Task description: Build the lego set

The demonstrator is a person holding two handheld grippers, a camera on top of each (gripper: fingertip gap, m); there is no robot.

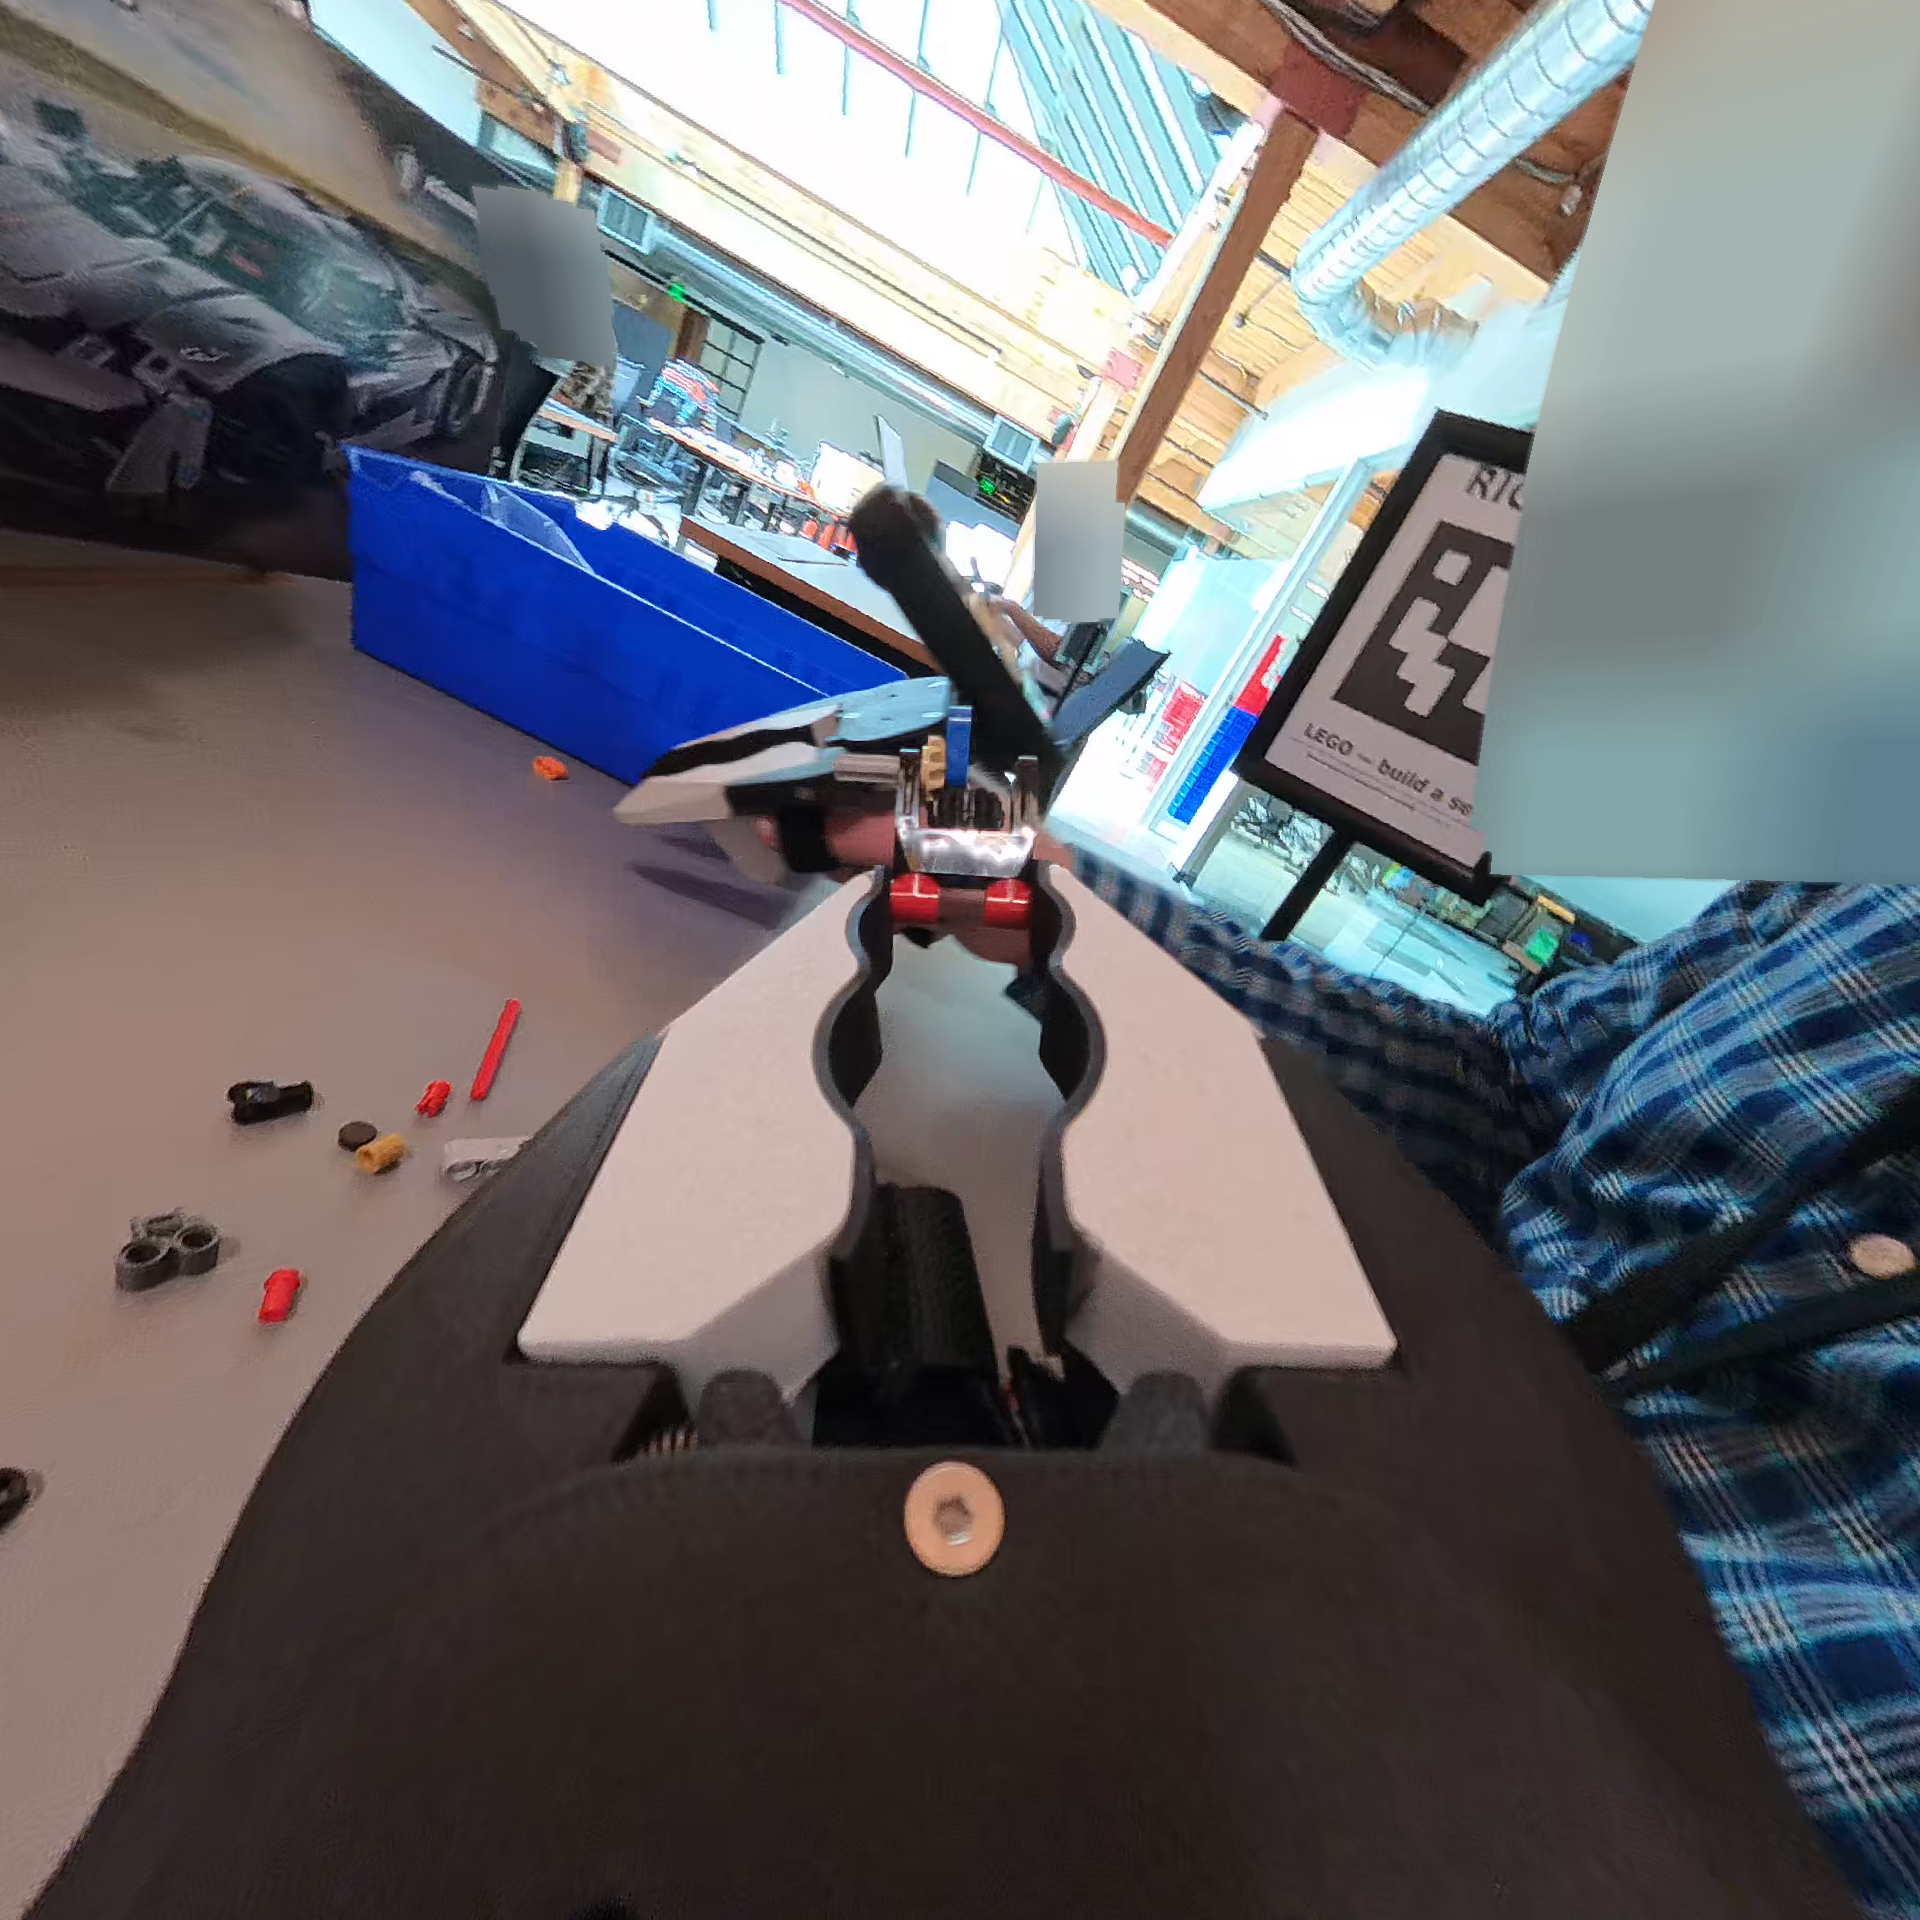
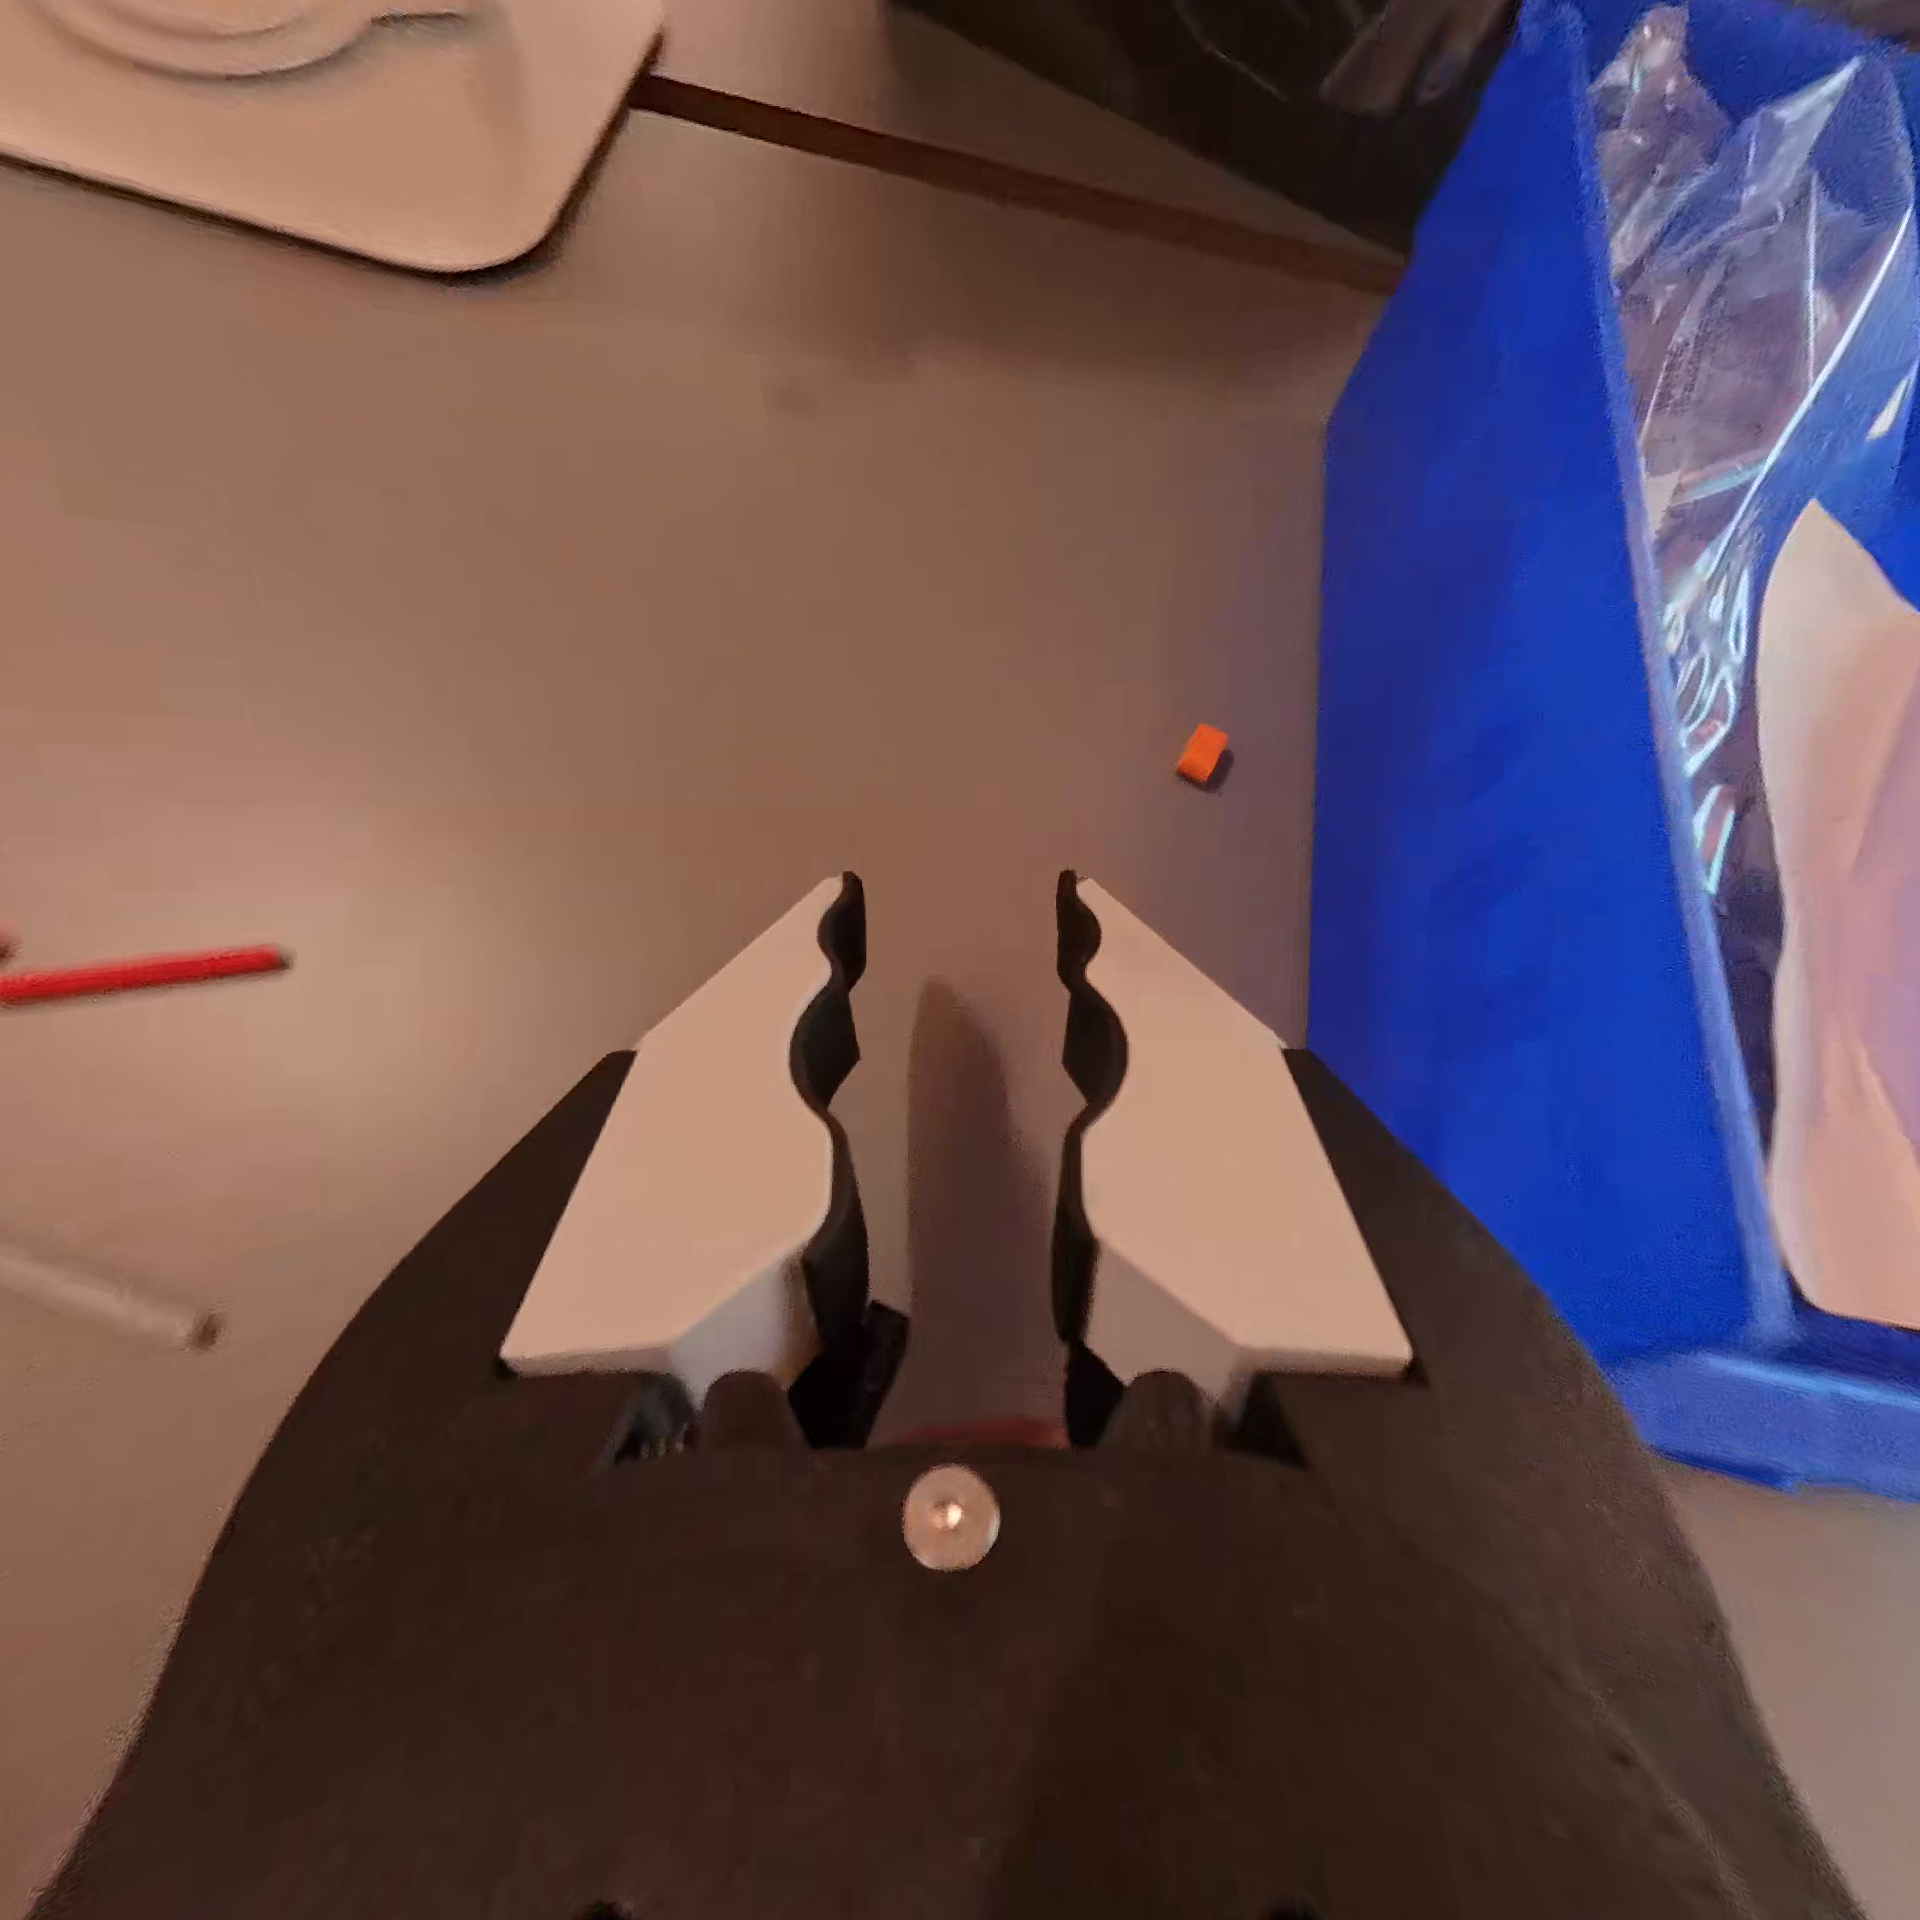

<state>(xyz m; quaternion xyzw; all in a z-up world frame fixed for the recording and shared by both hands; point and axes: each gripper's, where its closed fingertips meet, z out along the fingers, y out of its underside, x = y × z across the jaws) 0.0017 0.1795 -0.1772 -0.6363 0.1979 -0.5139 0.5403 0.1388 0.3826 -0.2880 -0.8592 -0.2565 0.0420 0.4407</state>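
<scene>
Just beside the blue bin, raised off the grey table, the left gripper tilts upward, pinching the partly built lego model at its red pieces, while the right gripper, pointing down at the table near the same bin, stands spread and empty

Bright skylights and wooden beams above a grey table.

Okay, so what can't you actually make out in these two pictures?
- Left wrist view: the far side of the lego assembly gripped by the left tongs is hidden by the fingertips and blurred.
- Left wrist view: the black piece is cut off by the left edge.
- Right wrist view: the contents of the blue bin are obscured by crinkled plastic bags and cut off at the right edge.
</scene>
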